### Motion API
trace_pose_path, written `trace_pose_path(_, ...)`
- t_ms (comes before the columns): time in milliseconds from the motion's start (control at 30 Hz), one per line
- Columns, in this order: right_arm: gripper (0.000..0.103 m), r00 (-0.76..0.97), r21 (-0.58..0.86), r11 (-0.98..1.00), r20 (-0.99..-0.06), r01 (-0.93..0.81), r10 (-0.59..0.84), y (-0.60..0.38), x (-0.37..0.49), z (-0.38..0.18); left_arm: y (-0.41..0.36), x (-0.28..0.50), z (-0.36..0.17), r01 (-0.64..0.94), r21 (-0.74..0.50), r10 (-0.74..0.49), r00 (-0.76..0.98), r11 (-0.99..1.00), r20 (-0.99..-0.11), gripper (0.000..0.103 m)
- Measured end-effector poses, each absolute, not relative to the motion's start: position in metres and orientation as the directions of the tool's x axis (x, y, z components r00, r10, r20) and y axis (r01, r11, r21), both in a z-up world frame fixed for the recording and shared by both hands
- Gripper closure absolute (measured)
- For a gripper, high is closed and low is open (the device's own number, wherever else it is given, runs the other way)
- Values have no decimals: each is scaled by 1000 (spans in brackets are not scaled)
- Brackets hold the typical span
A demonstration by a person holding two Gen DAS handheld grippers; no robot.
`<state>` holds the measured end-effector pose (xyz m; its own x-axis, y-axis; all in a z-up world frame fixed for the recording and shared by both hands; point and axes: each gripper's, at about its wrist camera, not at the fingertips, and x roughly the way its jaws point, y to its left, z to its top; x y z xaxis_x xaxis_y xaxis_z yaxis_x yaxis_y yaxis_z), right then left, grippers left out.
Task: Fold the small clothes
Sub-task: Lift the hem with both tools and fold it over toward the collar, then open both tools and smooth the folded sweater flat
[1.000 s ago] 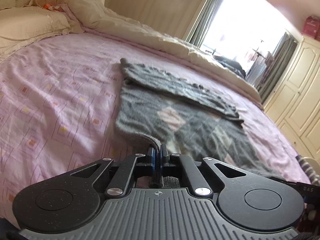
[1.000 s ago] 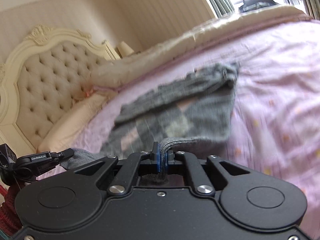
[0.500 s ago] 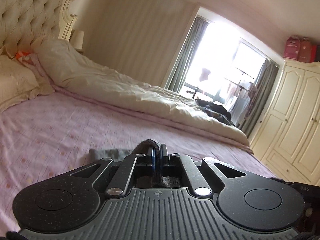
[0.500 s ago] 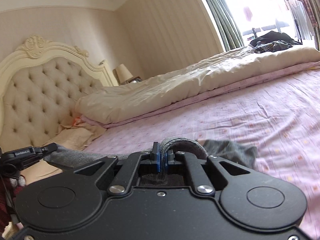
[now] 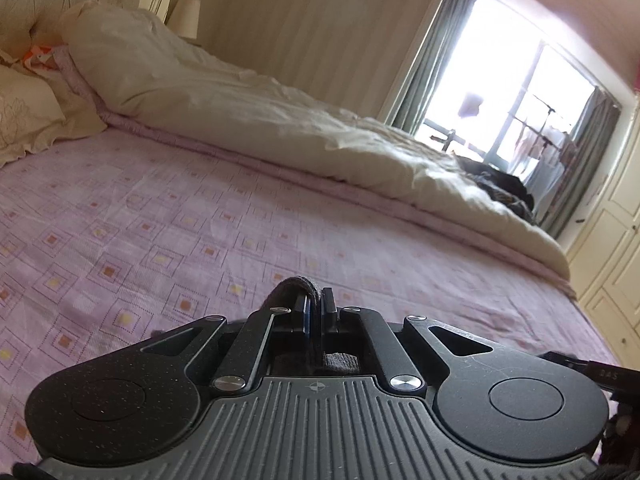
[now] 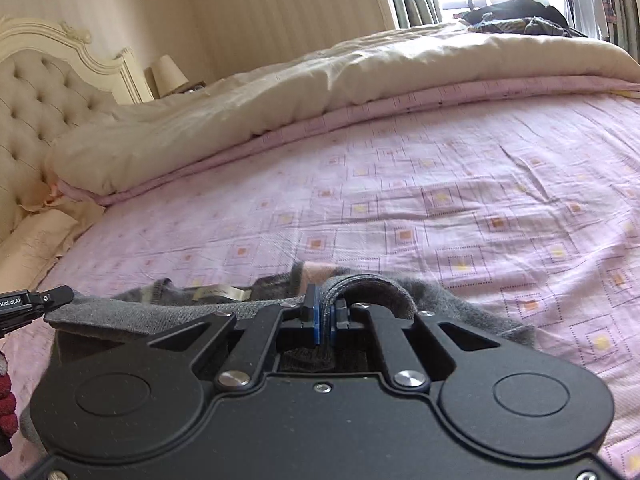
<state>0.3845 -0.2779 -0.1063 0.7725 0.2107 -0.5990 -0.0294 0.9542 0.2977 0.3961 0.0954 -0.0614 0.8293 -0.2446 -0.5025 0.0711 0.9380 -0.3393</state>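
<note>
A small grey knit sweater point(image 6: 452, 300) with a pale diamond pattern lies on the pink bed sheet point(image 6: 440, 200). My right gripper point(image 6: 325, 306) is shut on a fold of its grey hem, which loops over the fingertips. The hem stretches left toward my left gripper's tip point(image 6: 52, 298). In the left wrist view my left gripper point(image 5: 314, 304) is shut on a grey edge of the sweater point(image 5: 298, 285); the rest of the garment is hidden below the gripper body.
A cream duvet point(image 5: 280, 120) is rolled along the far side of the bed, with dark clothes point(image 6: 516, 14) on its end by the window. Pillows point(image 5: 28, 116) and a tufted headboard point(image 6: 36, 92) are at the left. White wardrobes point(image 5: 612, 248) stand right.
Both grippers carried the held hem forward over the sweater, from looking down at the spread garment to low over the sheet beyond it. Both stayed shut.
</note>
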Motion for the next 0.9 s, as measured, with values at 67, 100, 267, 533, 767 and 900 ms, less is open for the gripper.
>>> trace_pose_path(67,89,763,297,955,-614,-10,199,-279,393,-114,96,408,-76,45,-319,-219,815,947,-536,99)
trace_pose_path(100,89,765,296,955,-614,-5,194,-279,393,-116,99,413,-82,26,-316,-206,808,948,-552,96)
trace_pose_path(267,37,806,313,950,-565,9,179,-282,389,-111,116,419,-100,-55,-345,-164,804,937,-572,79)
trace_pose_path(533,31,840,198,970,-494,-142,224,-251,344,-76,121,389,-62,5,-262,-146,841,965,-521,57)
trace_pose_path(767,32,779,42,956,-570,-292,263,-194,337,-99,70,349,-64,213,-101,-233,802,972,-550,48)
trace_pose_path(900,32,761,27,972,-617,-232,199,-195,354,-121,53,351,-88,237,-54,-222,770,970,-599,48)
